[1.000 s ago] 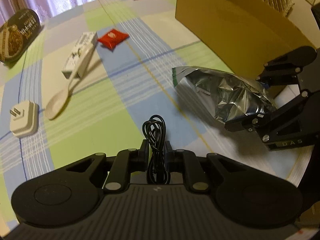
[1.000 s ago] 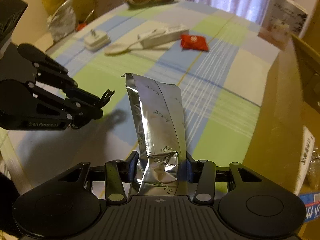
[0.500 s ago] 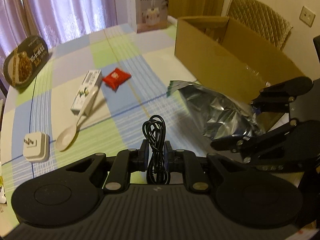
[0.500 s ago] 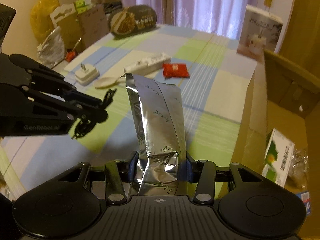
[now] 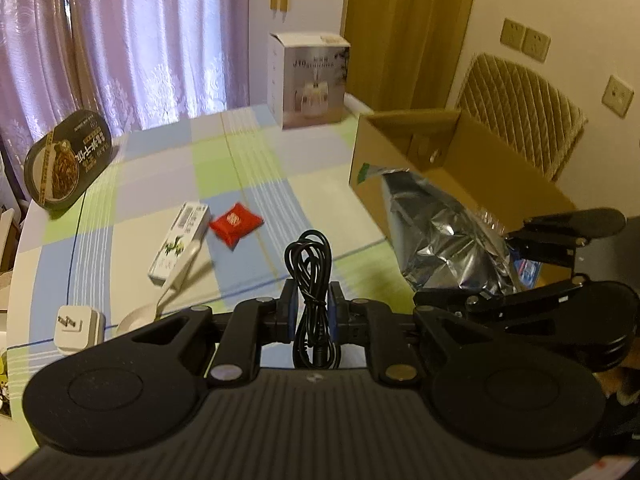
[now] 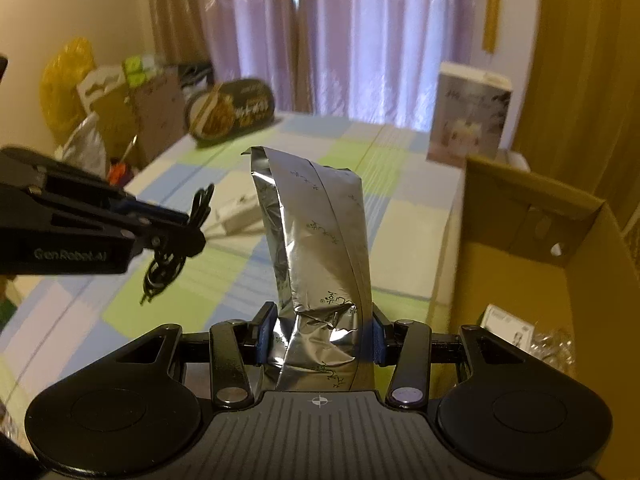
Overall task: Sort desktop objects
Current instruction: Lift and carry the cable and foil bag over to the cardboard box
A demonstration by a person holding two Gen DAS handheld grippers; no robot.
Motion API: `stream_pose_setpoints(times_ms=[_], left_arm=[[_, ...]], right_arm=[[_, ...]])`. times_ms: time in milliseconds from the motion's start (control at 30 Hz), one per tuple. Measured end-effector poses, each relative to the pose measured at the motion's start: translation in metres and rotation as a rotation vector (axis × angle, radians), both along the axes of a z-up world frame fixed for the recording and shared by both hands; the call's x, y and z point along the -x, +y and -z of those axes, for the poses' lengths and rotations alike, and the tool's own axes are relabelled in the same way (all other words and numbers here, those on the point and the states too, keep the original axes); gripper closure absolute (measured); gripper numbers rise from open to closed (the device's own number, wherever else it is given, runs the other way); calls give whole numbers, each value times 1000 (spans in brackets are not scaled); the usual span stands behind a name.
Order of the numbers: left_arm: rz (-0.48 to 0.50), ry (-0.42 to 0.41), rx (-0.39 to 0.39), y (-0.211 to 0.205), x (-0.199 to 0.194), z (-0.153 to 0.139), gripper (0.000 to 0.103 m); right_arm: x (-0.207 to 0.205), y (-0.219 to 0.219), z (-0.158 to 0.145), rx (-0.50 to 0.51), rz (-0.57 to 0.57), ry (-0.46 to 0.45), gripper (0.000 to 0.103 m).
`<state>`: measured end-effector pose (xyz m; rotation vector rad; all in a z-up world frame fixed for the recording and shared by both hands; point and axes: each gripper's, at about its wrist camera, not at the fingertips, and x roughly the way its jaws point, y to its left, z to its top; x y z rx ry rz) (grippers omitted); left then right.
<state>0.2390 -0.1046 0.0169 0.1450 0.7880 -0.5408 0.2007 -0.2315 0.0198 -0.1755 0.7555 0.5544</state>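
Here the left gripper point(image 5: 312, 312) is clenched on a coiled black cable point(image 5: 309, 264), its blue-padded jaws pressed against the bundle from both sides, the loops standing up past the fingertips and a plug end hanging below them. In the right wrist view the same gripper reaches in from the left, above the table point(image 6: 404, 236), with the cable point(image 6: 176, 248) dangling clear of the cloth. The right gripper point(image 6: 320, 334) grasps a silver foil bag point(image 6: 320, 232) by its crumpled lower end, so the bag stands up between the jaws and leans a little to the left. From the left wrist view the bag point(image 5: 444, 236) is held in the air just in front of the near wall of an open cardboard box point(image 5: 500, 168), which stands at the right edge of the table; small packages lie inside the box, too dim to tell apart. Lying on the checked cloth to the left are a red packet point(image 5: 236, 224), a long white carton point(image 5: 180, 242) just beside it, a white spoon point(image 5: 160, 300) whose handle rests against the carton, and a white plug adapter point(image 5: 76, 328) nearer the edge. A dark oval noodle tray point(image 5: 68, 160) leans at the far left, and a white product box point(image 5: 310, 80) stands upright at the back by the curtains.
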Motion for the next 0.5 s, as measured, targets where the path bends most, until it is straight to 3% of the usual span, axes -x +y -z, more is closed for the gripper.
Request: stream_pose_setpoints(times_ms=[133, 500], left_arm=[[10, -10, 14, -13, -2, -4, 92], [37, -15, 42, -36, -1, -7, 92]], right_arm=[[-3, -14, -12, -35, 49, -31, 60], [-12, -60, -34, -258, 137, -32, 61]])
